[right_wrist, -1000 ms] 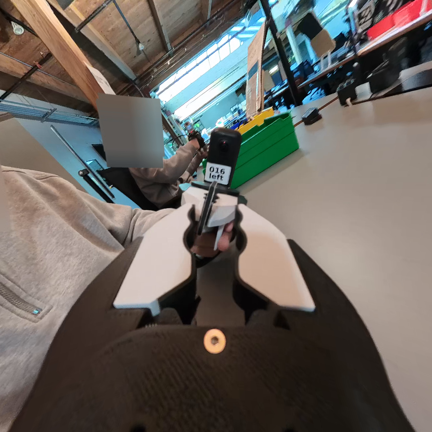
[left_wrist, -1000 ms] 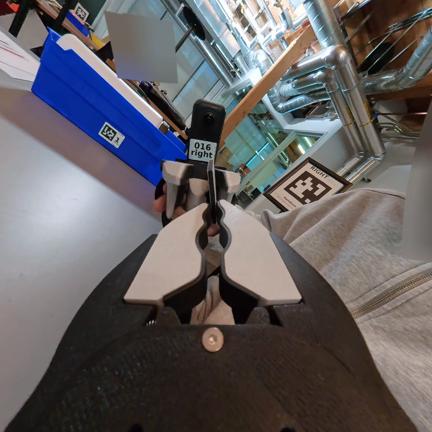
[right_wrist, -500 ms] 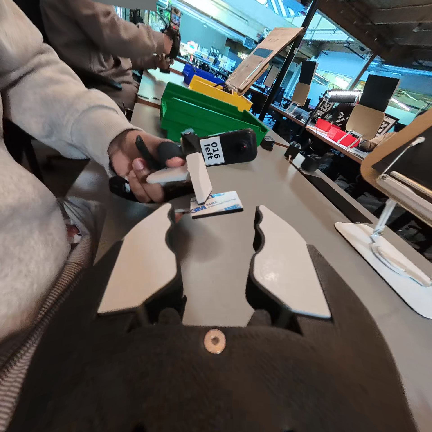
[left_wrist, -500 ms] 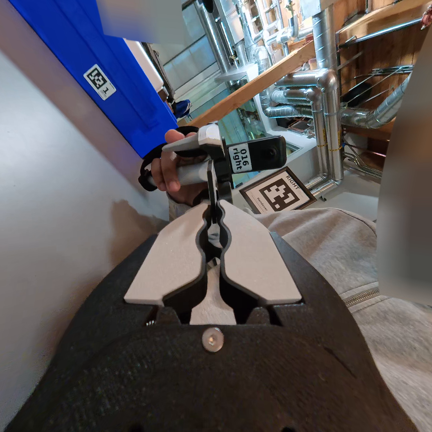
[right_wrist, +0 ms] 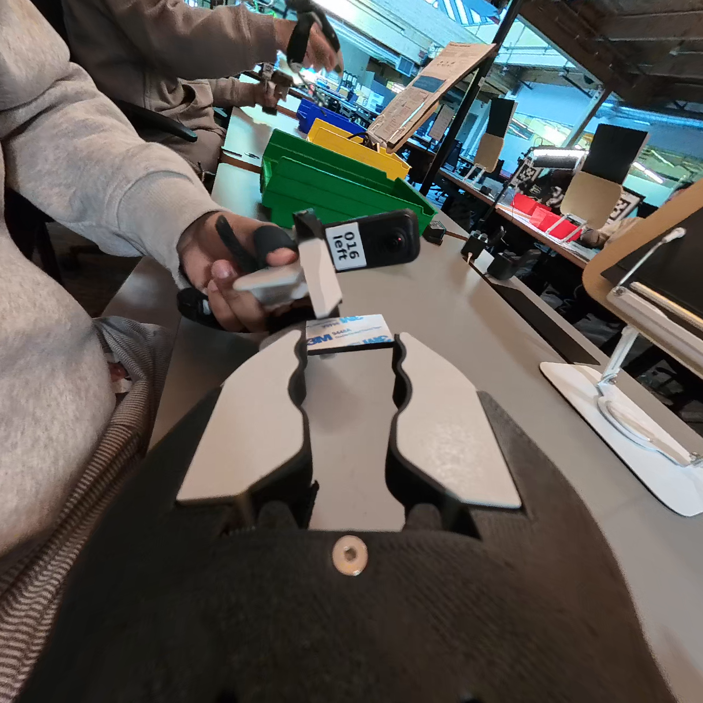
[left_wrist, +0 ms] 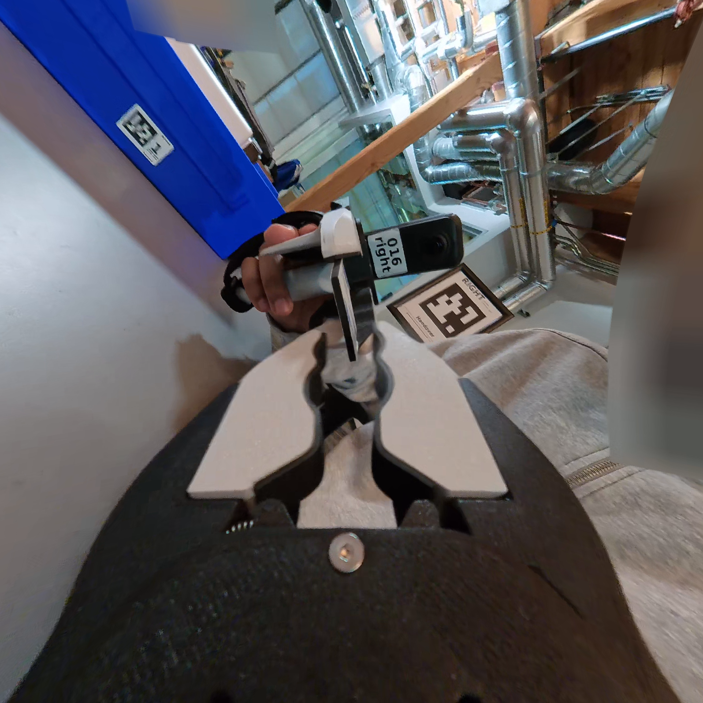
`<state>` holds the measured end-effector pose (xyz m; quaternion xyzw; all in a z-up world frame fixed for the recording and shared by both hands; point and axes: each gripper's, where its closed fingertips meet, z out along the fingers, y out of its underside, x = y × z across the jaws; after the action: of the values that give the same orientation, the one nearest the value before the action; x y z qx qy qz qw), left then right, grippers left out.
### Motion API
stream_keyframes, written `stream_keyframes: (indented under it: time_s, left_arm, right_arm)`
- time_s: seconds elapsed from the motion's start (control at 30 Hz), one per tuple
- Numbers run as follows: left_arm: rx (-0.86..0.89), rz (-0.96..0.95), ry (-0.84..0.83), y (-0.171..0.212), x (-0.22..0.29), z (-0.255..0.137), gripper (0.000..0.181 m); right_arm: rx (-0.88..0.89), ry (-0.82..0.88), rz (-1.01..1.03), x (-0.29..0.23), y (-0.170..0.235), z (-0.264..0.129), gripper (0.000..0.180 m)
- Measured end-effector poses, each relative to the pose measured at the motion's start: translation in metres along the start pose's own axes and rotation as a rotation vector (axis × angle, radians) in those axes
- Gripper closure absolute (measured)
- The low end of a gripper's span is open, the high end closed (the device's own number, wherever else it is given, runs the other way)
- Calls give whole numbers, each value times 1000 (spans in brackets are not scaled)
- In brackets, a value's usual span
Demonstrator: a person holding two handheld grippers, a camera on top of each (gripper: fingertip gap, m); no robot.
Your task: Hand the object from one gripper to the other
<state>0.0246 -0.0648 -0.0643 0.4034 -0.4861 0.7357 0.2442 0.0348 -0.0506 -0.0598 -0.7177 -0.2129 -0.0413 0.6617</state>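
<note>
The object is a thin black rectangular pad (right_wrist: 350,334) with a white printed backing. In the right wrist view it lies flat between the tips of my right gripper (right_wrist: 348,340), whose jaws press on its two side edges above the grey table (right_wrist: 456,304). In the left wrist view the pad (left_wrist: 344,304) shows edge-on, just past my left gripper (left_wrist: 350,342). The left jaws stand parted on either side of it without touching. A white finger (right_wrist: 321,281) of the left gripper hangs just above the pad.
A blue bin (left_wrist: 152,95) stands on the table to the left, and a framed marker card (left_wrist: 449,304) stands behind. A green bin (right_wrist: 334,186) and a yellow bin (right_wrist: 353,146) sit farther off. A white stand base (right_wrist: 608,430) is at the right. Another person (right_wrist: 171,45) sits behind. Left and right tips are no more than a few centimetres apart.
My right gripper has moved in and closed on the pad's edges. My left gripper, shut on the pad before, has opened.
</note>
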Motion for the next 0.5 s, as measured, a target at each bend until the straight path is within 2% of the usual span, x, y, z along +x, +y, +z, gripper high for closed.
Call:
stream_keyframes:
  time_s: [0.03,0.1,0.17,0.33,0.43,0.5]
  left_arm:
    - [21,12,-17,-3,-2,-1,144]
    - [68,45,-44,-10,-4,-3,127]
    - [120,123,-85,-19,-5,-7,118]
    - [157,475,-226,-35,1,-20,119]
    - [89,690,-315,-31,3,-18,125]
    - [5,852,-409,-25,-2,-16,131]
  right_arm:
    - [1,5,18,2,0,-1,136]
    - [17,6,78,5,0,-3,136]
    - [43,-22,195,6,-2,-4,136]
    - [124,-170,722,10,-6,-7,136]
    - [215,-251,1043,21,-4,-12,136]
    - [211,-311,1210,21,3,-12,136]
